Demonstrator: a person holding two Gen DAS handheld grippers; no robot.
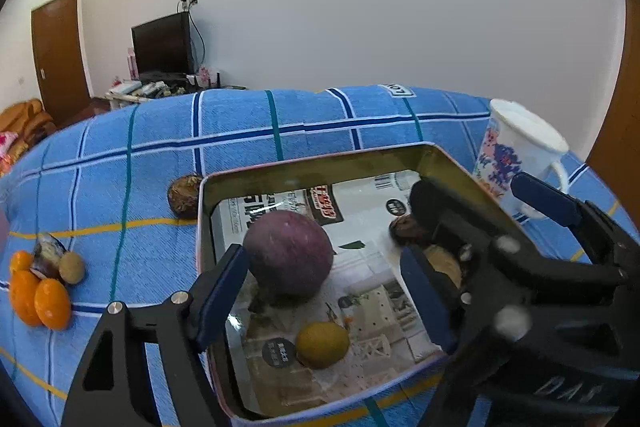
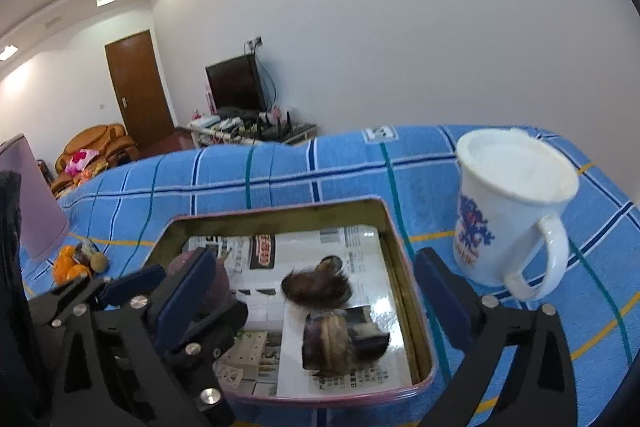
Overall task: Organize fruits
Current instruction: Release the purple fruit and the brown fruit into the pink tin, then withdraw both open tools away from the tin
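A metal tin (image 1: 304,165) lined with printed paper sits on a blue plaid cloth; it also shows in the right wrist view (image 2: 404,267). Inside lie a purple round fruit (image 1: 289,251), a small yellow-brown fruit (image 1: 322,343) and, on the right side, two dark brown fruits (image 2: 317,286) (image 2: 332,343). My left gripper (image 1: 324,301) is open over the tin, its fingers either side of the purple fruit without gripping it. My right gripper (image 2: 312,287) is open above the tin's right half, empty. Outside the tin lie a brown fruit (image 1: 184,195) and a pile of orange fruits (image 1: 38,297).
A white mug (image 2: 508,215) with a blue and red pattern stands right of the tin. A purple object (image 2: 34,203) stands at the left. The bed edge, a television (image 1: 162,43) and a door (image 1: 58,55) lie beyond.
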